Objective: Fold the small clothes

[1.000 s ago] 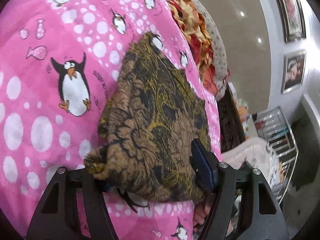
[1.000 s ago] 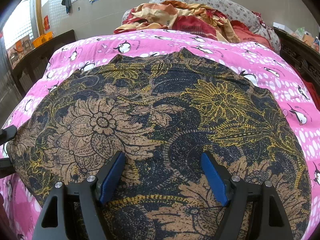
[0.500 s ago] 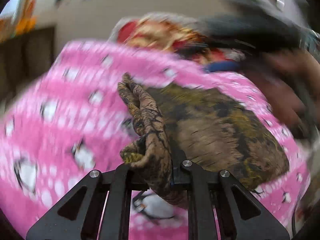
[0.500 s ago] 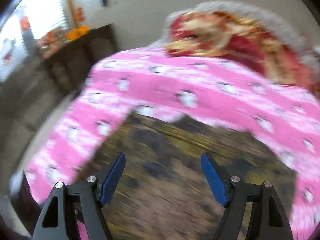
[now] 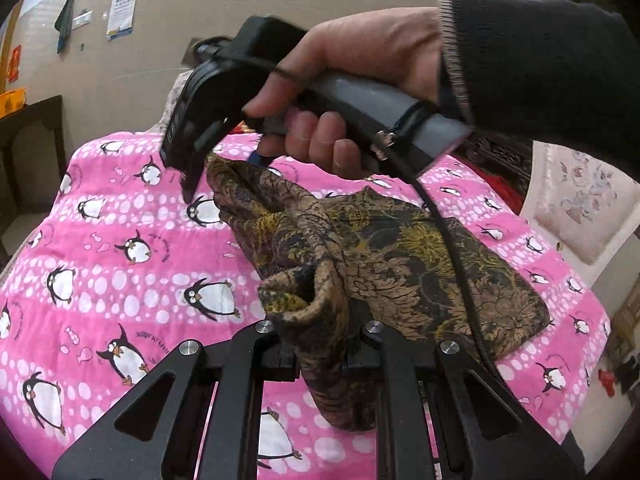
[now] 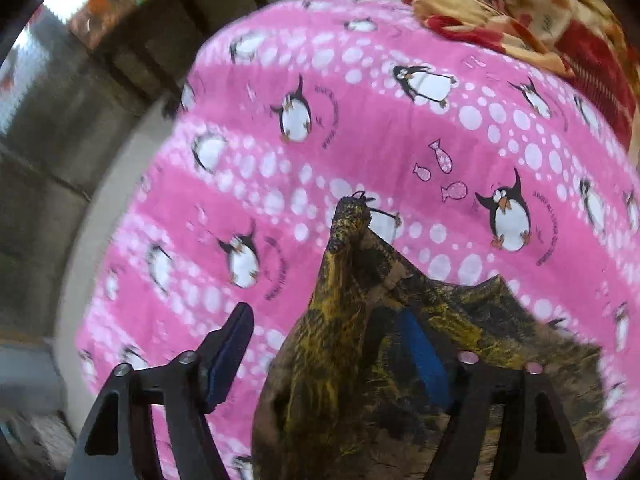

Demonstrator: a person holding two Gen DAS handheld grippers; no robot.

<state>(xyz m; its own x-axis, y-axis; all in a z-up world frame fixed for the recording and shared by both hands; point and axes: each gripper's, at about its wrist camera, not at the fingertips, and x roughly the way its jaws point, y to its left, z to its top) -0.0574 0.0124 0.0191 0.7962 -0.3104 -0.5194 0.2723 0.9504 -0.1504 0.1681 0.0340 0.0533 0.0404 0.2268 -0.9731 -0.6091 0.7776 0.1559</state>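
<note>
While the left tongs sit clamped tight on a bunched edge of the brown patterned cloth, the right tongs are closing w/ a raised peak of the same cloth between the blue pads, not clearly pinched yet. In the left view the right hand holds its tool at 12 o'clock, over the far corner. Cloth itself lies partly on the pink penguin blanket covering the bed, spreading toward 3 o'clock, w/ the lifted edge running up btwn the two grips.

Risks, as I judge them:
- Right pads may catch only a thin tip, so the corner slips out when lifted, and the fold goes crooked.
- Left grip holds a wad, several layers probably, so a crease gets dragged along.
- Black cable hangs across the cloth and could snag or pull it.
- Pulling the grips apart too hard could drag the rest across the blanket.
</note>
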